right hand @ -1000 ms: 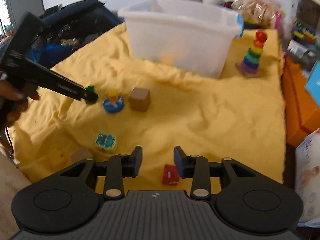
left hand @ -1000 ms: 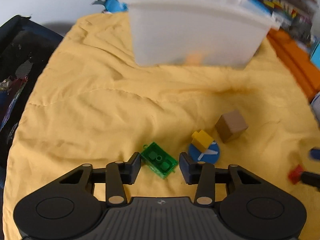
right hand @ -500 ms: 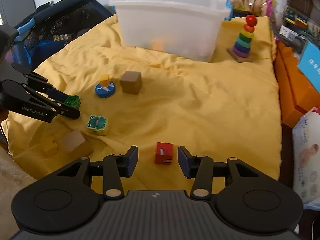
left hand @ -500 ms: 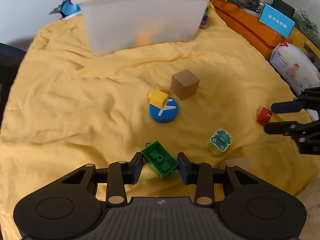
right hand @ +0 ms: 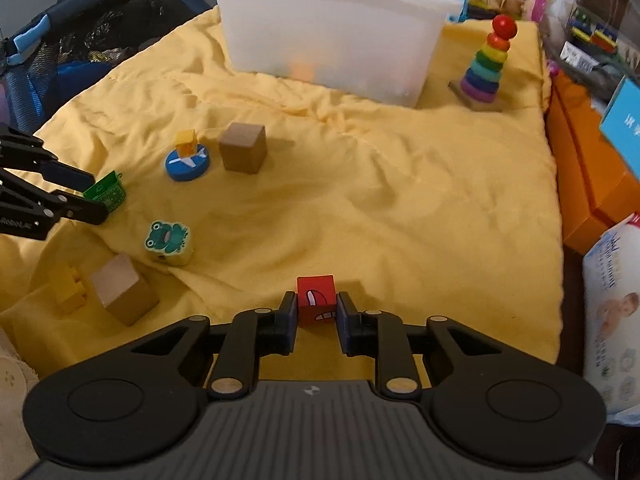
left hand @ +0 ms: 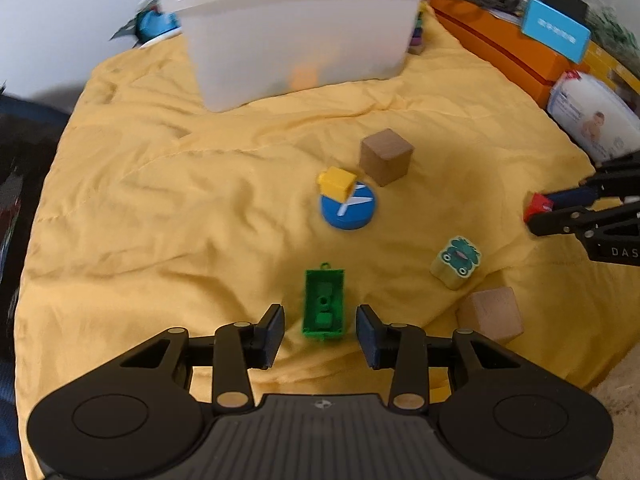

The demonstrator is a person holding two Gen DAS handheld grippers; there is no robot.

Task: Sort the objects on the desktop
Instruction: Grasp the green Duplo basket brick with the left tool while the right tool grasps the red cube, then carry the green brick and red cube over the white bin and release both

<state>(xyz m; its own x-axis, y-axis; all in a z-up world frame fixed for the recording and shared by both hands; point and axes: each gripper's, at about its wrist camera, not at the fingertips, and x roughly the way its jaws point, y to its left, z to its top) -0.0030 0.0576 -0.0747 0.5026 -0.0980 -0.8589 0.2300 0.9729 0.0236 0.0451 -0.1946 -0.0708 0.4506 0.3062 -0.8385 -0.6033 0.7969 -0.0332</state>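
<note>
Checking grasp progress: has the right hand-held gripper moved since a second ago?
Yes. The right hand-held gripper advanced to the red cube, earlier ahead of its fingertips, now pinched between them.

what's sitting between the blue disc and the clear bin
Only bare yellow blanket between the blue disc and the clear bin, seen from the right wrist.

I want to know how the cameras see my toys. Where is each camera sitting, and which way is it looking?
Left wrist: sits on the left tool, looking forward at the green brick and white bin; its own open fingers show.
Right wrist: sits on the right tool, looking at the red cube between its fingers, bin beyond.
Both see the bin, blue disc, frog block and each other's tool.
</note>
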